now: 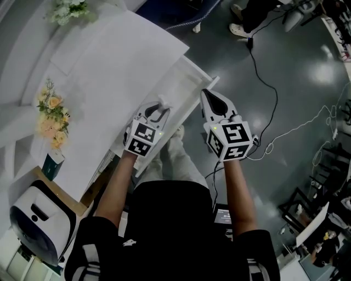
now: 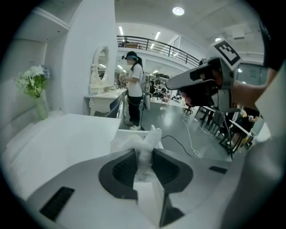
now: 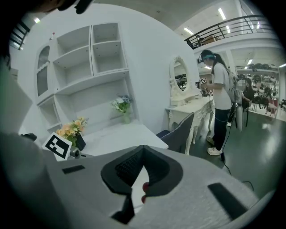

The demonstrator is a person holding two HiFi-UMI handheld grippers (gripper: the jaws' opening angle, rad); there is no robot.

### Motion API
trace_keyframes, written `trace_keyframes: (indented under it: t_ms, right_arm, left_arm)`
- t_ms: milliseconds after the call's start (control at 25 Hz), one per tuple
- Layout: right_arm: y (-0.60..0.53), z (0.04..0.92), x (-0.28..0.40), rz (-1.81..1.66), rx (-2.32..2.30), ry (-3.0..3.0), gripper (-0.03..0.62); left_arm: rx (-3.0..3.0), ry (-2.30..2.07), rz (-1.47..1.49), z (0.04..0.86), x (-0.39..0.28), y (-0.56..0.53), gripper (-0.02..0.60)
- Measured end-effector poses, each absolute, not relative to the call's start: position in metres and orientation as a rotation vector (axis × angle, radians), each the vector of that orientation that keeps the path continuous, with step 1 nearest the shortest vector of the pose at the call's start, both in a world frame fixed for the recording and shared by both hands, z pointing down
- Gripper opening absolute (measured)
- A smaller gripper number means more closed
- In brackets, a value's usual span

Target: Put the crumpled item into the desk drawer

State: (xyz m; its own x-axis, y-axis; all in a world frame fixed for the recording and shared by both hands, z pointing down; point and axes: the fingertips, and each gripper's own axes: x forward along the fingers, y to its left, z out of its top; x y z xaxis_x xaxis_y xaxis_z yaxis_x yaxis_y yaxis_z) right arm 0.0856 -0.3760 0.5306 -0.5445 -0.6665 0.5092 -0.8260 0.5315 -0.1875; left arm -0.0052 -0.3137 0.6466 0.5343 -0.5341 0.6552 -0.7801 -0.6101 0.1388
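In the head view the white desk [image 1: 109,82] has its drawer [image 1: 189,77] pulled out toward me. My left gripper [image 1: 159,110] hangs over the open drawer, shut on a crumpled white item [image 1: 163,102]. In the left gripper view the crumpled item [image 2: 144,143] is pinched between the dark pads and sticks out past the left gripper [image 2: 144,154]. My right gripper [image 1: 207,94] is beside the drawer's right edge, jaws shut and empty. The right gripper view shows the right gripper [image 3: 143,147] with its pads meeting at the tips.
Orange flowers [image 1: 52,118] and a vase of white flowers [image 1: 68,10] stand on the desk's left side. A white appliance [image 1: 38,219] sits at lower left. Cables [image 1: 269,88] trail over the grey floor. A person [image 3: 221,103] stands by a vanity table beyond a chair [image 3: 178,129].
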Motion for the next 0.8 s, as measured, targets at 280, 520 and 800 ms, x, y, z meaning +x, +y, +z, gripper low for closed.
trace_keyframes:
  t_ms: [280, 520, 800]
  right_arm:
    - [-0.375, 0.552, 0.083, 0.611, 1.199, -2.363, -0.003]
    - [-0.375, 0.569, 0.083, 0.628, 1.178, -2.340, -0.003]
    - [-0.374, 0.593, 0.079, 0.674, 1.148, -2.325, -0.003]
  left_arm:
    - [2.293, -1.018, 0.814, 0.684, -0.004, -0.307, 0.087]
    - [2.237, -0.982, 0.868, 0.719, -0.004, -0.302, 0.087]
    - [2.208, -0.944, 0.923, 0.752, -0.004, -0.295, 0.087]
